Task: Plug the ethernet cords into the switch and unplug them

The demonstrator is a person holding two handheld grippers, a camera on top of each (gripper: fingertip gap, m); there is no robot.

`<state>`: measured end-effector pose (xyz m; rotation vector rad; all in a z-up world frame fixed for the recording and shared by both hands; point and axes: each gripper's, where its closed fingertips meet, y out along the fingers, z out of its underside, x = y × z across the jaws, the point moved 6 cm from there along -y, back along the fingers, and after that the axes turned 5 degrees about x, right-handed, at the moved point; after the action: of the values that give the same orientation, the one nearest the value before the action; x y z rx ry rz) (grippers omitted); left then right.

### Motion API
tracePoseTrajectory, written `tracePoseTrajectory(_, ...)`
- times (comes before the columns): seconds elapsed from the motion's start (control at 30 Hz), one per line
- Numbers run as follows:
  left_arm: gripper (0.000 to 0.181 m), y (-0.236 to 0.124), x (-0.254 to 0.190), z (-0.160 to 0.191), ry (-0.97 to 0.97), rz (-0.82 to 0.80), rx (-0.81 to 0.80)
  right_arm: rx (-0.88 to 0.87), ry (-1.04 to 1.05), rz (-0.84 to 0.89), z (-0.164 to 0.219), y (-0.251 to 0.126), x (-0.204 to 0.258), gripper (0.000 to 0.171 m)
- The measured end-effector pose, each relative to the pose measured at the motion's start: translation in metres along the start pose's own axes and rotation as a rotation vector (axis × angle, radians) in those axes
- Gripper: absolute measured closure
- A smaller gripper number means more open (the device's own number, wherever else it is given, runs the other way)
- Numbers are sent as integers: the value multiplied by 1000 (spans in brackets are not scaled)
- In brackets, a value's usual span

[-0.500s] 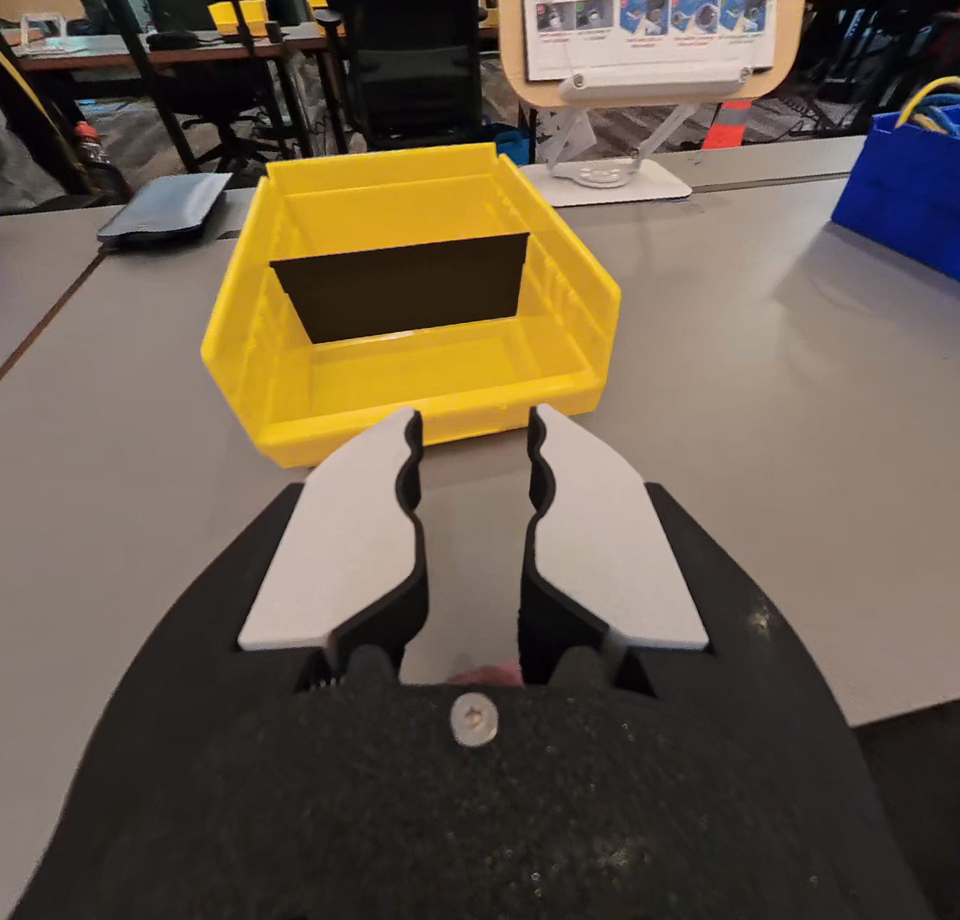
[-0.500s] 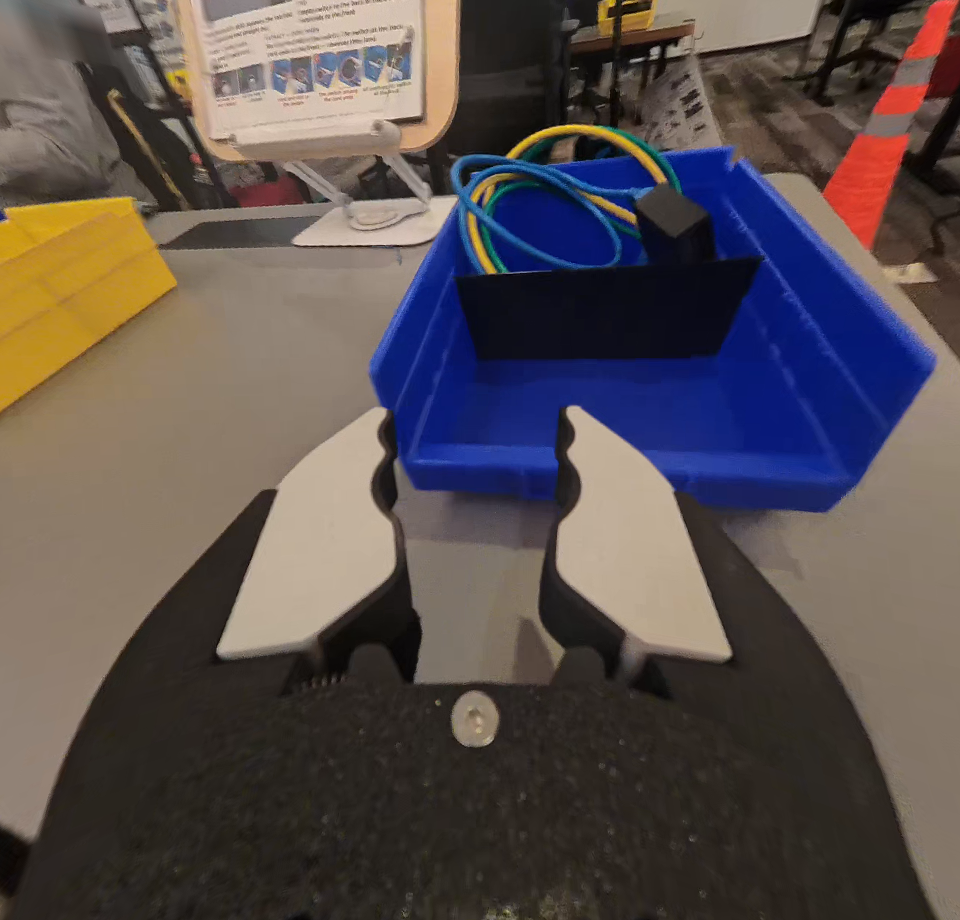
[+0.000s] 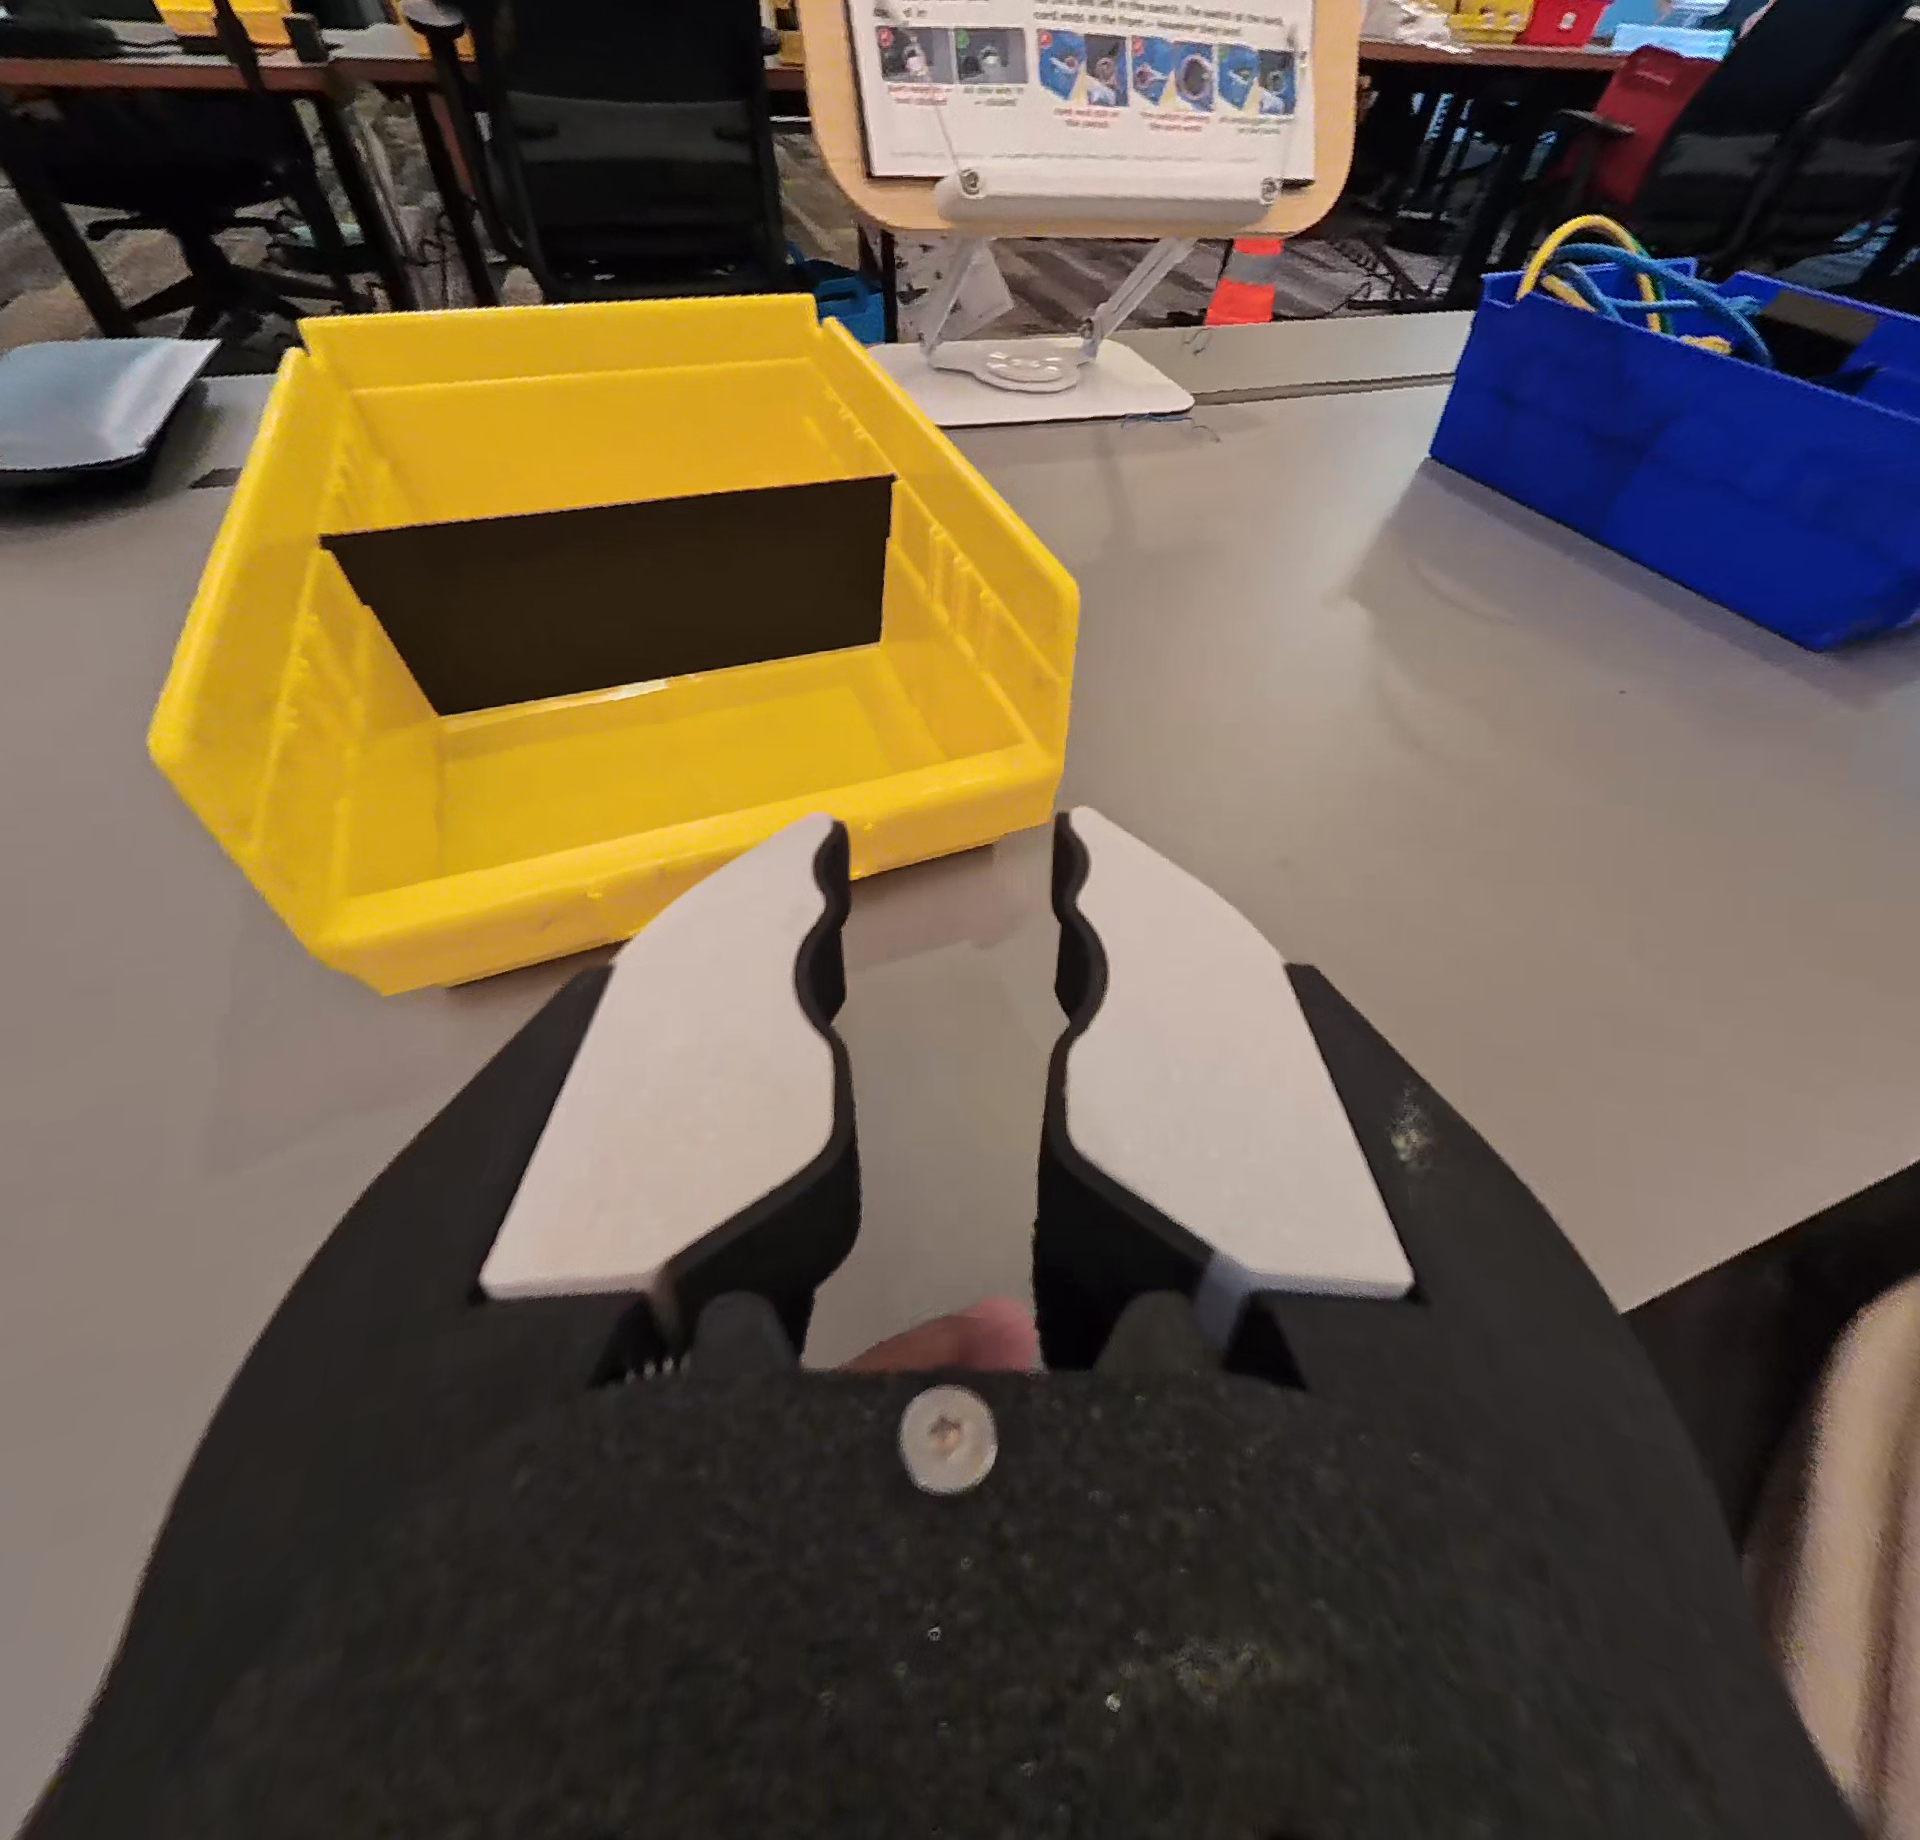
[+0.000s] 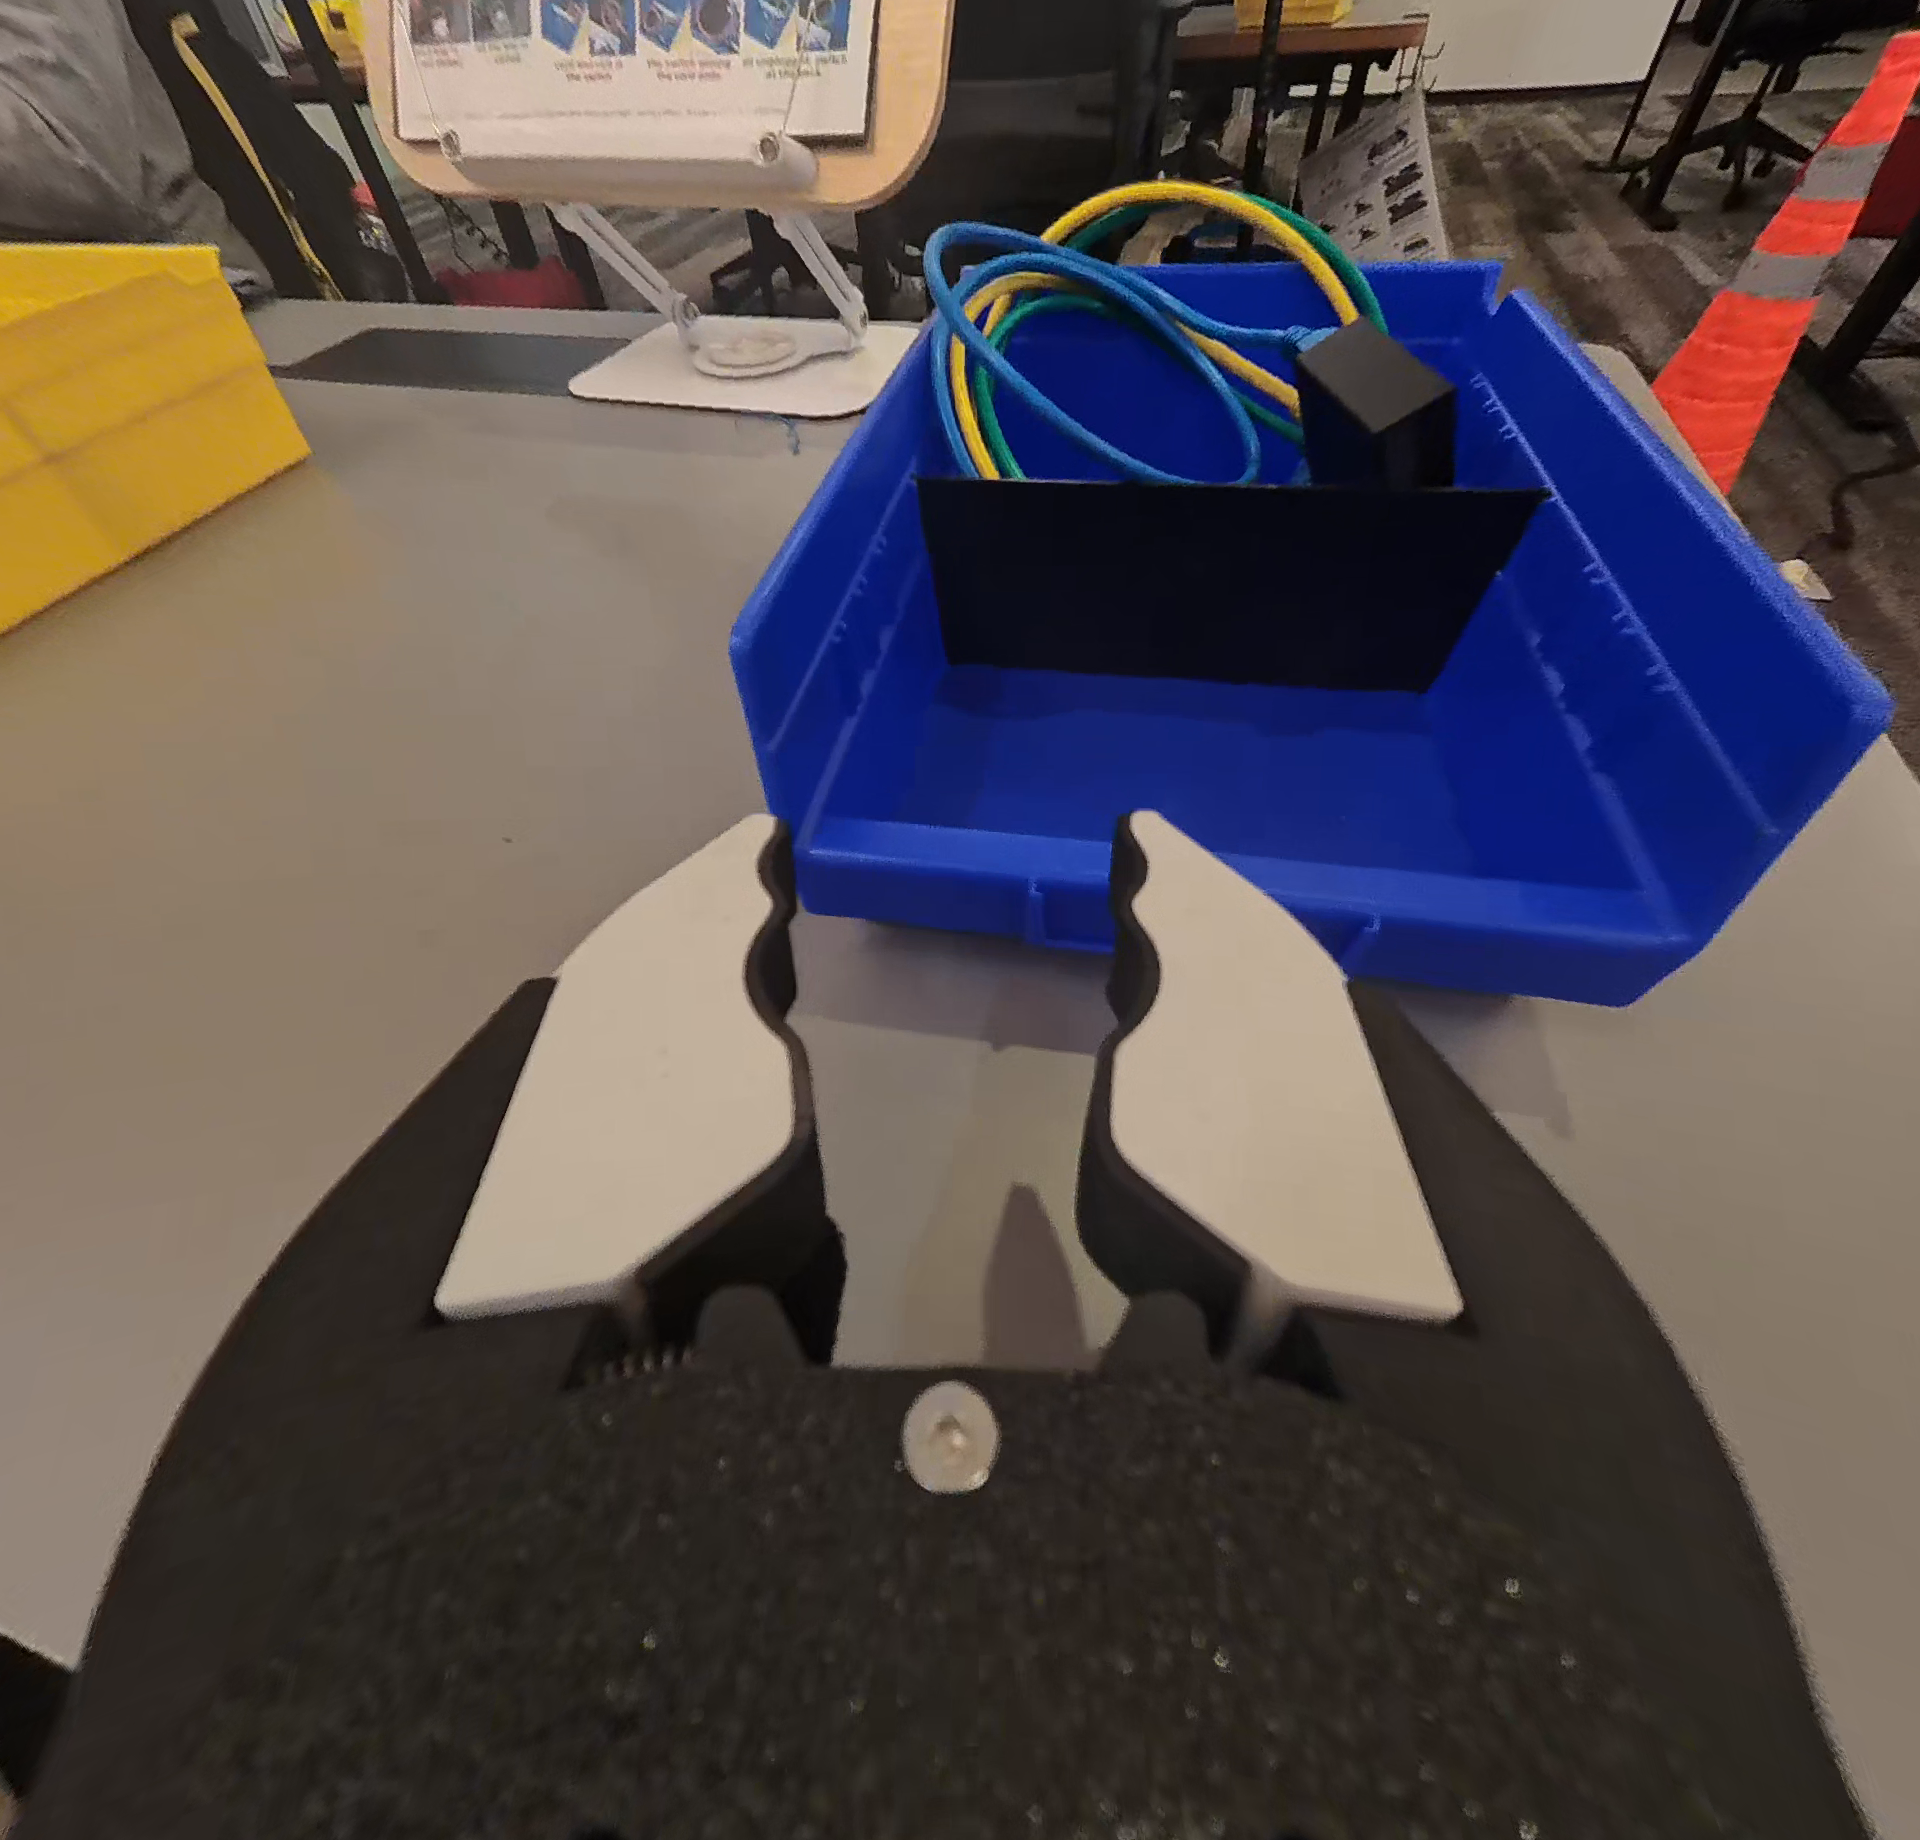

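Before the yellow bin [image 3: 613,647], the left hand-held gripper [image 3: 945,834] hangs over the worktop [image 3: 1403,803], jaws apart, empty. Before the blue bin [image 4: 1621,647], the right hand-held gripper [image 4: 951,834] is likewise spread; ethernet cords [image 4: 1049,336] and switch [image 4: 1371,408] occupy that bin's rear compartment.

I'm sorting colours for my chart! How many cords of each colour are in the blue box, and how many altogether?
Blue cords: 1
Yellow cords: 1
Green cords: 1
Total: 3 cords, coiled in the back part of the blue box, behind the dark divider, next to the black switch.
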<state>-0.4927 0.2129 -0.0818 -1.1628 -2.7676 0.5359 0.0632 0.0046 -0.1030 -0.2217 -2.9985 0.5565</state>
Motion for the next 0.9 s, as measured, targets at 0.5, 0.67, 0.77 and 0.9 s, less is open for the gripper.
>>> tracePoseTrajectory(0.5, 145, 4, -2, 0, -25, 36, 3, 11, 20, 7, 2, 3, -6, 111)
tracePoseTrajectory(0.67, 144, 4, 0, 1, -60, 58, 5, 52, -9, -15, 6, 9, 9, 108)
tracePoseTrajectory(0.77, 144, 8, -2, 2, -69, 69, 21, 102, -20, -93, 7, 33, 48, 93)
tracePoseTrajectory(0.9, 144, 8, -6, 4, -47, 76, 37, 124, -63, -41, -4, 73, 71, 85)
